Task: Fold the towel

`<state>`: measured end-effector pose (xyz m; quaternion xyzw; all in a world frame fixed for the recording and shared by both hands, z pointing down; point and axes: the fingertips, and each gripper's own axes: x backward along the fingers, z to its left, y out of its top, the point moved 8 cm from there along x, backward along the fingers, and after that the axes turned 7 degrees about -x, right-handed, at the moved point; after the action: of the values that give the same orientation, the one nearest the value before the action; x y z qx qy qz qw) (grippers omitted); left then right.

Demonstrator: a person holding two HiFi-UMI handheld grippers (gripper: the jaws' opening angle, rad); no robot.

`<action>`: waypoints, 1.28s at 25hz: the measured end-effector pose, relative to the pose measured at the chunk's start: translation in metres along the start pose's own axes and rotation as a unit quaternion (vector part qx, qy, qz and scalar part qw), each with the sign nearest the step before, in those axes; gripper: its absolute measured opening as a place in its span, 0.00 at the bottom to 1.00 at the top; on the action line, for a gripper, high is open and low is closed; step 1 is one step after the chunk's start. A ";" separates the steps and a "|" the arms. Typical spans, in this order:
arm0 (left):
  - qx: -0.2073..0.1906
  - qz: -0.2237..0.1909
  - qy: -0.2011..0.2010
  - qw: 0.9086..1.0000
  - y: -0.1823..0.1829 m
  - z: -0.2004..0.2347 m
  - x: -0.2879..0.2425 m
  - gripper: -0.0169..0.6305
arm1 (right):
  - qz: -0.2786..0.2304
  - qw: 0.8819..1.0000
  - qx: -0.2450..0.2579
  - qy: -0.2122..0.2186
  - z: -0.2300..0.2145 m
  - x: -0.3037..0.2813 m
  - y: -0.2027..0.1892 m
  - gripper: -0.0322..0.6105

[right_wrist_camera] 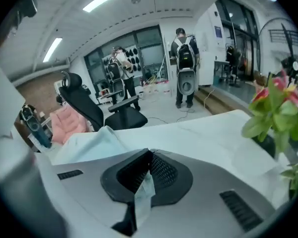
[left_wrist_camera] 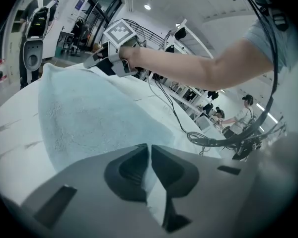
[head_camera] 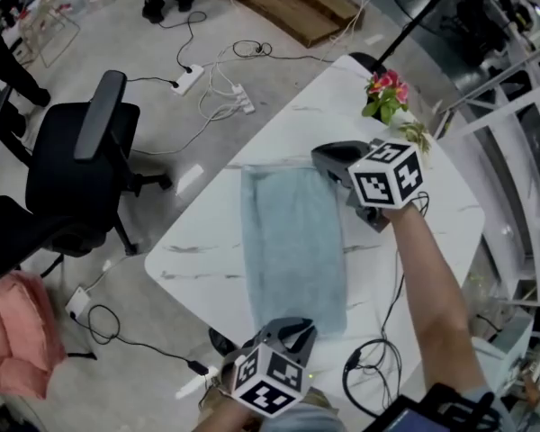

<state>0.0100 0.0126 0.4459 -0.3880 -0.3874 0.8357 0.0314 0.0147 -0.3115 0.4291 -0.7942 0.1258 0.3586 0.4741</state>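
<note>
- The pale blue towel (head_camera: pixel 292 241) is seen stretched lengthwise across the white marble-look table (head_camera: pixel 432 214), lying mostly flat.
- The near edge of the towel is pinched by the left gripper (head_camera: pixel 291 325); its jaws are clamped together with a fold of cloth caught between them.
- The far right corner is gripped by the right gripper (head_camera: pixel 331 166), with the jaws closed tight on a sliver of fabric.
- A pot of pink flowers (head_camera: pixel 387 93) is set near the far table edge, well apart from the towel.
</note>
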 end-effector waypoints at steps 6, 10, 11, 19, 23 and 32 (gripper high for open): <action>0.003 0.010 0.003 1.000 -0.003 0.001 0.001 0.07 | 0.059 0.992 0.069 0.088 0.037 0.033 -0.024 0.08; 0.006 0.014 0.000 1.000 -0.001 0.002 0.000 0.06 | 0.100 0.982 0.108 0.120 0.058 0.034 -0.072 0.08; 0.005 0.017 0.000 1.000 -0.001 0.003 0.000 0.05 | 0.105 0.982 0.112 0.109 0.058 0.033 -0.080 0.08; -0.031 0.061 -0.058 0.996 -0.008 0.012 0.010 0.04 | 0.128 0.987 0.091 0.029 0.054 0.058 -0.110 0.08; -0.065 0.095 -0.100 0.988 -0.014 0.015 0.016 0.04 | 0.146 0.988 0.046 -0.013 0.066 0.084 -0.141 0.08; -0.113 0.127 -0.139 0.976 -0.019 0.016 0.021 0.04 | 0.114 0.991 -0.036 -0.065 0.095 0.122 -0.198 0.08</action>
<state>-0.0197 0.0231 0.4520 -0.3153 -0.4279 0.8293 -0.1727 0.1650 -0.1118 0.4483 -0.7660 0.1716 0.4658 0.4086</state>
